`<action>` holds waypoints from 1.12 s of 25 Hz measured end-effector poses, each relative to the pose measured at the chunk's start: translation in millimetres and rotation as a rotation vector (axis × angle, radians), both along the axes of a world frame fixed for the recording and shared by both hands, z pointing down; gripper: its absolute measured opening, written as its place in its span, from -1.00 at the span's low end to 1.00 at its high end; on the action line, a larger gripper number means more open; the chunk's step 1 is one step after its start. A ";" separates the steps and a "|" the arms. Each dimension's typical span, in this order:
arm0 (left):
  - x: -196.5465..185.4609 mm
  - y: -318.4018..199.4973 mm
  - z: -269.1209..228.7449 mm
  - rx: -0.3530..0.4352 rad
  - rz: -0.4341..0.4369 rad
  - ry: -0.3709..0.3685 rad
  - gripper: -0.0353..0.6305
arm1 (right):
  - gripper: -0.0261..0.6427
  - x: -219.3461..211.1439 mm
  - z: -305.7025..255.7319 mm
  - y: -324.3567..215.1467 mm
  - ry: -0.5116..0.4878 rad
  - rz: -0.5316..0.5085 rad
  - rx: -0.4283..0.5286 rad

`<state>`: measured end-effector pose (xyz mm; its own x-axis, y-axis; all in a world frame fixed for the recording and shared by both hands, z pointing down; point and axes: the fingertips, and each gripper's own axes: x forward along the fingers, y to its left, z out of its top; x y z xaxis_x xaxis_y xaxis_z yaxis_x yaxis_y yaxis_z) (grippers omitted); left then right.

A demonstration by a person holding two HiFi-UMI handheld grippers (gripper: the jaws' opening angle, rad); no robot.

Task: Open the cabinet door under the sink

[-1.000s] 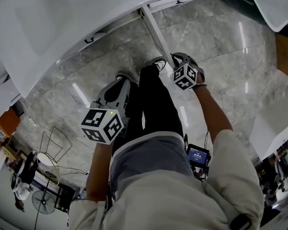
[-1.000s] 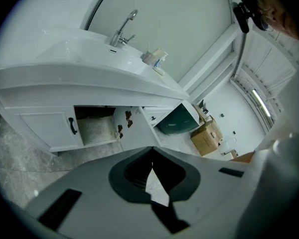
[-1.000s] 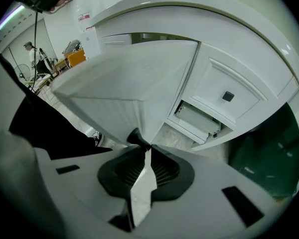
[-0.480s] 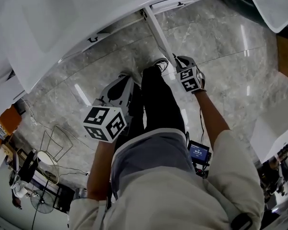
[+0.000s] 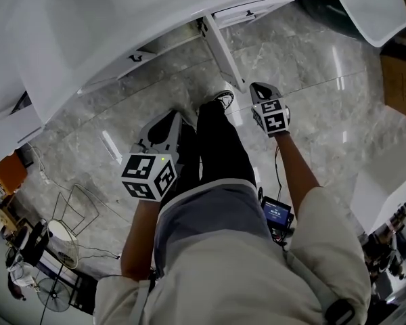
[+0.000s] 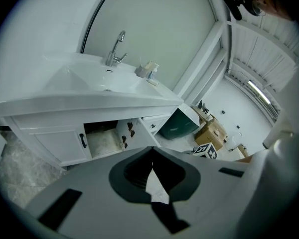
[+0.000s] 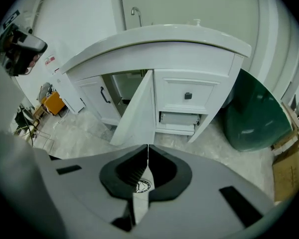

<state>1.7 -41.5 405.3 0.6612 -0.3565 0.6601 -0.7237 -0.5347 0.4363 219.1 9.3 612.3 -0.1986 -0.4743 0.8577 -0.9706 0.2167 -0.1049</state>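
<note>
Shut tight on nothing at the right gripper [image 7: 148,151], with both jaws pressed tip to tip. Same at the left gripper [image 6: 152,156]: closed up, no gap, empty. Touching the cabinet with neither one.

Straight past the right tips, at 12 o'clock, swung wide open: the cabinet door [image 7: 137,108], with its thin edge pointing this way. Behind it, a dark open space under the sink [image 7: 164,39]. At 10 o'clock, shut, with a black handle: the other door [image 7: 103,94]. At 1 o'clock, a drawer [image 7: 182,96] with a small dark knob. At 3 o'clock, down on the floor, a big green bin [image 7: 254,118].

In the left gripper view, at 11 o'clock past the tips, showing its inside face and dark hinges: that same open door. High at 11 o'clock, a shiny tap [image 6: 117,49] on the sink.

In the head view, held low beside the legs [image 5: 220,141] at 9 and 2 o'clock, well apart from the cabinet: the two grippers.

Looks done, judging by the door standing wide and both grippers away from it. Nothing left to pull, most likely.

No words to read anywhere. Just black-and-white square markers [image 5: 147,175] on the gripper cubes. Also a tiny round badge [image 7: 143,185] inside the right jaws, too small to read. And at 10 o'clock on the wall, a little red and white sign [image 7: 50,59], too blurry to read.
</note>
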 end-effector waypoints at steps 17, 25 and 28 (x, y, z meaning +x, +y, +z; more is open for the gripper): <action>-52.1 0.2 -67.7 0.102 -0.128 0.114 -0.90 | -0.88 -55.6 -140.7 -21.1 -0.145 0.082 0.202; -69.2 -2.7 -99.9 0.169 -0.120 0.135 -0.90 | -0.89 -91.1 -198.0 -38.5 -0.155 0.044 0.296; -78.5 -2.6 -110.8 0.181 -0.129 0.143 -0.90 | -0.89 -98.0 -218.2 -43.6 -0.137 0.036 0.328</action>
